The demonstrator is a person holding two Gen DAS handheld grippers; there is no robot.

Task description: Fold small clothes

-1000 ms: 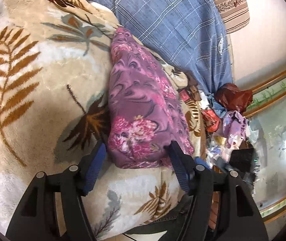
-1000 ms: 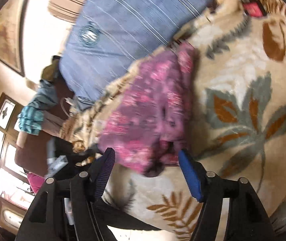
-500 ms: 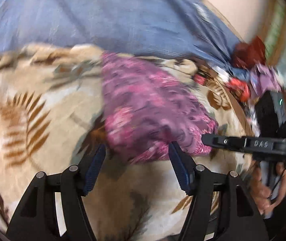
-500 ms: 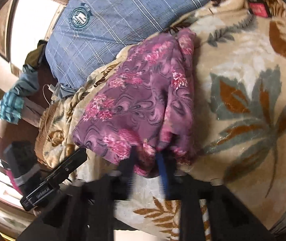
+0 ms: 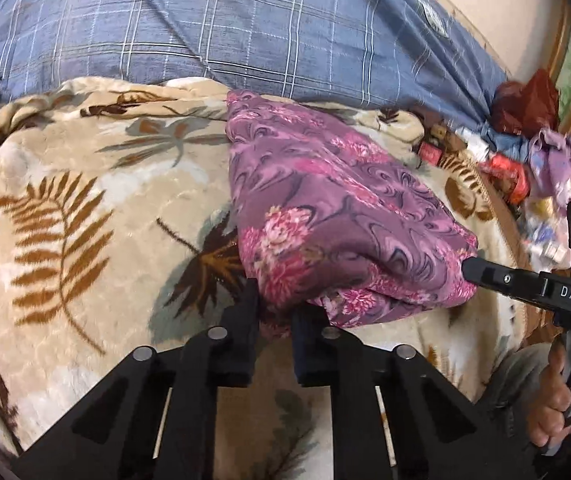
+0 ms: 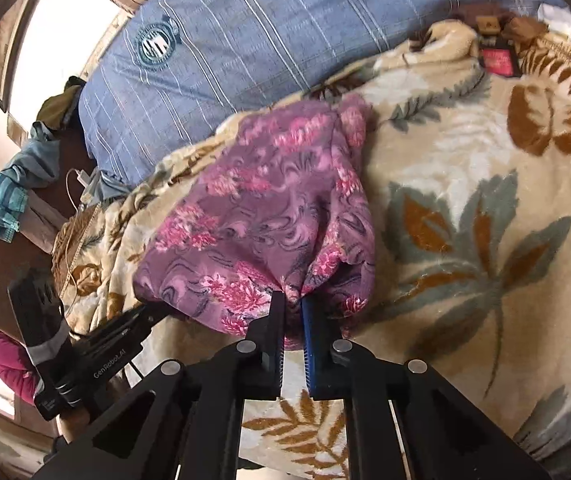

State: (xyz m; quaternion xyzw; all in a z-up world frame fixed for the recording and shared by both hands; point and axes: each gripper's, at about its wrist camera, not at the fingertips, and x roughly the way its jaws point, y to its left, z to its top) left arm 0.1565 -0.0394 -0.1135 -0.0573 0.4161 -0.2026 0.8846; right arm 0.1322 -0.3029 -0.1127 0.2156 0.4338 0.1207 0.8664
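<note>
Purple floral cloth (image 5: 325,208) lies folded on a beige blanket (image 5: 85,208) with brown leaf prints; the blanket covers the bed, and the cloth is near its middle, its far end close to a blue checked sheet (image 5: 245,32) at the back. Left claw (image 5: 274,320) is closing on the near corner of the cloth, and the fabric is bunched between its two pads. Right claw (image 6: 293,316) is nearly closed and pinches the other near corner, so the cloth wrinkles around its blue pad.

In the left wrist view the right claw comes in from the right side with the letters "DAS" on it, and a hand (image 5: 561,400) holds its grip. Behind it, at the right edge of the bed, there is a heap of small coloured things (image 5: 525,168), too mixed to tell apart. Right wrist view shows instead the left claw (image 6: 141,314) at the left edge of the cloth, a teal cloth (image 6: 1,204) on dark furniture, and a white cable (image 6: 75,184) beside the blanket. Nothing lies on top of the cloth.
</note>
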